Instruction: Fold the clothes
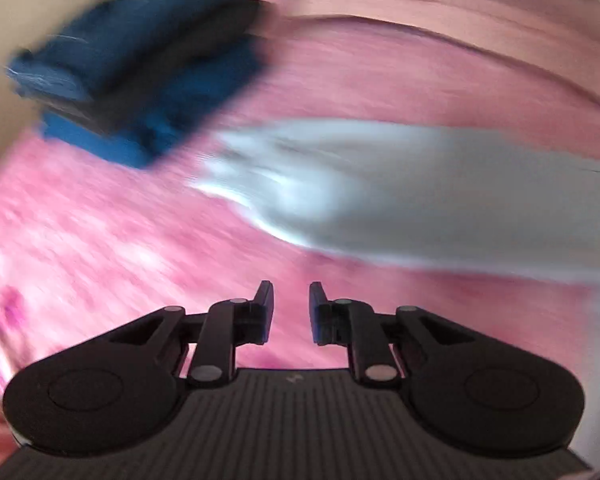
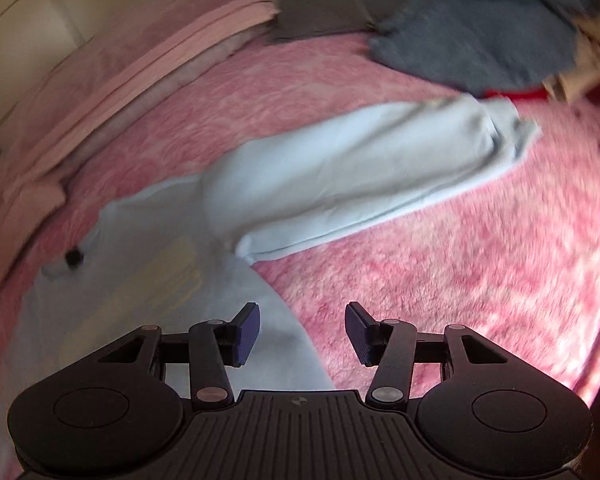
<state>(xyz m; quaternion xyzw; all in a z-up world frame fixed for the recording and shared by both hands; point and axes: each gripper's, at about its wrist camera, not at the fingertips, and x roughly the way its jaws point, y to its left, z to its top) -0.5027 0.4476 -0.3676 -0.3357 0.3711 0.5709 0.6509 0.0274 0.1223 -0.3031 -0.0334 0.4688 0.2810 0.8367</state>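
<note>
Just one pale blue garment [image 2: 340, 168], two grippers

Fuzzy pink blanket [image 2: 440, 272], soft matt pale-blue sweatshirt [image 2: 340, 172], matt plastic claw [image 2: 302, 332].

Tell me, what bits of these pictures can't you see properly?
- Left wrist view: the blue and dark folded pile is motion-blurred, so its pieces cannot be counted.
- Right wrist view: the yellowish print on the light blue garment is blurred, unreadable.
- Right wrist view: the clothes heap is cut off by the top edge.
</note>
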